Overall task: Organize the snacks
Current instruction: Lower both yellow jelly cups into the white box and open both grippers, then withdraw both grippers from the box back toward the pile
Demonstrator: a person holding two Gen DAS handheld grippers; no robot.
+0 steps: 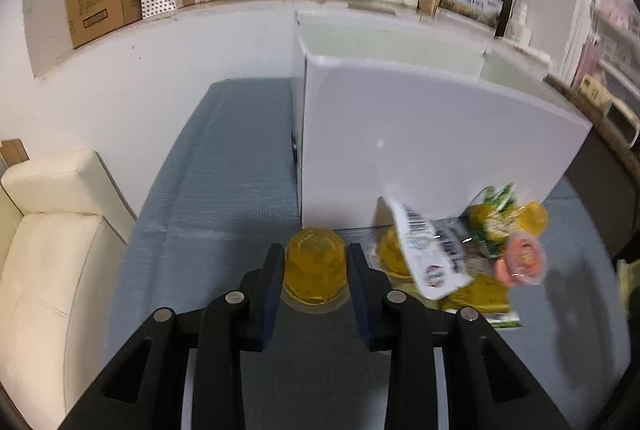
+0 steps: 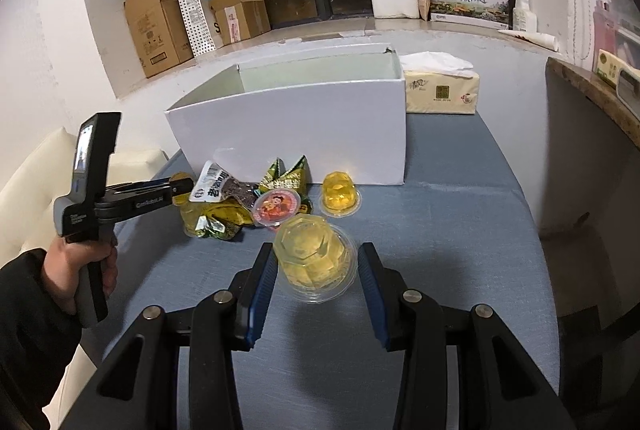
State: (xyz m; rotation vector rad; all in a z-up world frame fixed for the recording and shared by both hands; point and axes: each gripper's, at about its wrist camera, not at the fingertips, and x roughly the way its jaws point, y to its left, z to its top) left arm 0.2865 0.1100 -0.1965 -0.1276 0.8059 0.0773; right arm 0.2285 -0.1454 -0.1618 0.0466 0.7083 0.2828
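A yellow jelly cup (image 1: 315, 267) sits upside down on the blue-grey table (image 1: 224, 190), near the front wall of the white box (image 1: 420, 142), pinched between the pads of the left gripper (image 1: 315, 272). A second yellow jelly cup (image 2: 314, 257) lies between the half-spread jaws of the right gripper (image 2: 318, 284), the left pad at its side, the right pad apart. Between them, a heap of snack packets (image 2: 240, 198) rests against the box.

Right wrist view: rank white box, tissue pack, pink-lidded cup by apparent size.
1. White box, clearly largest.
2. Tissue pack, though it sits farther back, so nearness understates it.
3. Pink-lidded cup, smallest.
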